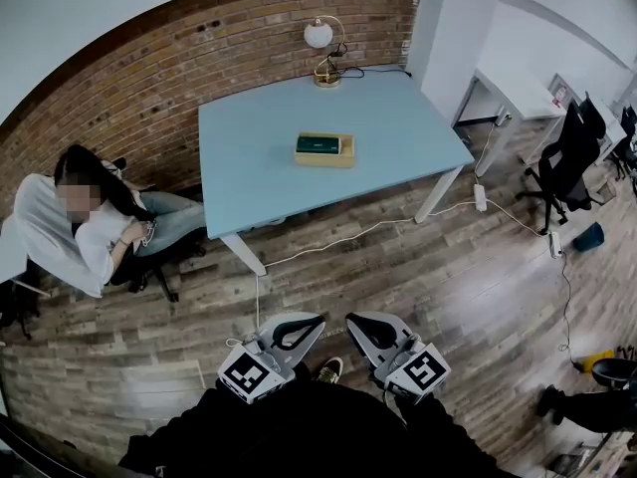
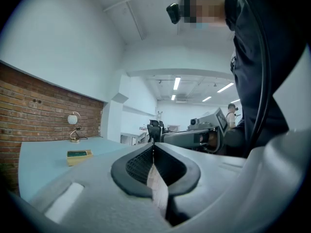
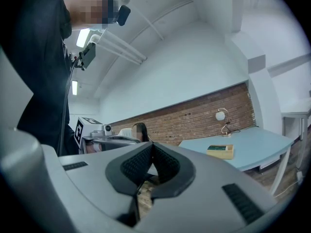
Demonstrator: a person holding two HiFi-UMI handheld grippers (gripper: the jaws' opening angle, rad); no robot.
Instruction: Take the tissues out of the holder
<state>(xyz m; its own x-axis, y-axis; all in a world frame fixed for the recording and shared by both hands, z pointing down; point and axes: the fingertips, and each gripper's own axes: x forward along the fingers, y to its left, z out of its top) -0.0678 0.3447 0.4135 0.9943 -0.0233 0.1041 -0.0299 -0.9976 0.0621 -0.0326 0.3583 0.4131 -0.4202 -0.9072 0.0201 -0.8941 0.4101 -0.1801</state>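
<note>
both claws are closed tight and empty. the left claw [image 1: 295,333] and right claw [image 1: 372,331] hang over the wooden floor [image 1: 448,277], well apart from the pale blue worktop [image 1: 249,152]. the wooden holder [image 1: 325,160] sits mid-worktop with the green tissues [image 1: 318,144] inside. the pack looks light and soft and will probably crumple, so pinching its exposed top seems best.

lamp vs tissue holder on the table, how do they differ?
The lamp is tall, a white globe on a curly brass stem; the tissue holder is a low wooden box with a green top. The lamp stands at the far edge by the brick wall; the holder sits near the middle. Both rest on the blue table.
</note>
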